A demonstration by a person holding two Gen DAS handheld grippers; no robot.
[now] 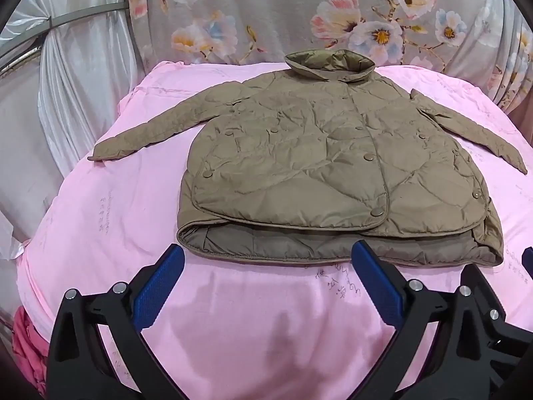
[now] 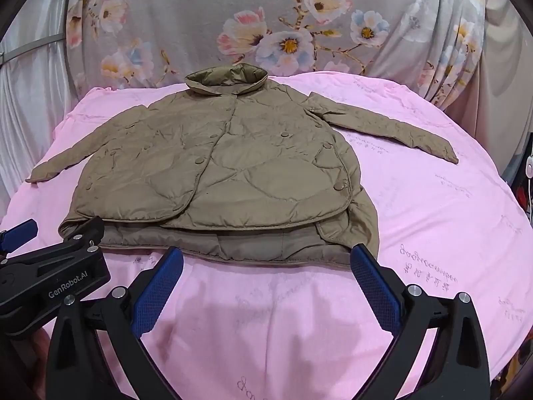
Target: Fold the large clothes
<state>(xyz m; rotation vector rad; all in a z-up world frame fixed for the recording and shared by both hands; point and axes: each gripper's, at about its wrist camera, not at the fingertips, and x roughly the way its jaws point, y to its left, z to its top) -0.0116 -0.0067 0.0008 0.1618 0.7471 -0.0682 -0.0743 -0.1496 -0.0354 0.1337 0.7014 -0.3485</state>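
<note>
A khaki quilted jacket lies flat and buttoned on a pink sheet, collar at the far side, both sleeves spread outward. Its hem faces me. My left gripper stands open just short of the hem, blue pads wide apart and nothing between them. The same jacket fills the right wrist view. My right gripper is open too, its blue pads flanking the hem's near edge without touching it. The left gripper's black body shows at the lower left of the right wrist view.
Behind the pink sheet hangs a grey floral curtain. White drapes hang at the left. A pink-red cloth bundle lies at the lower left edge. Pink sheet shows on both sides of the jacket.
</note>
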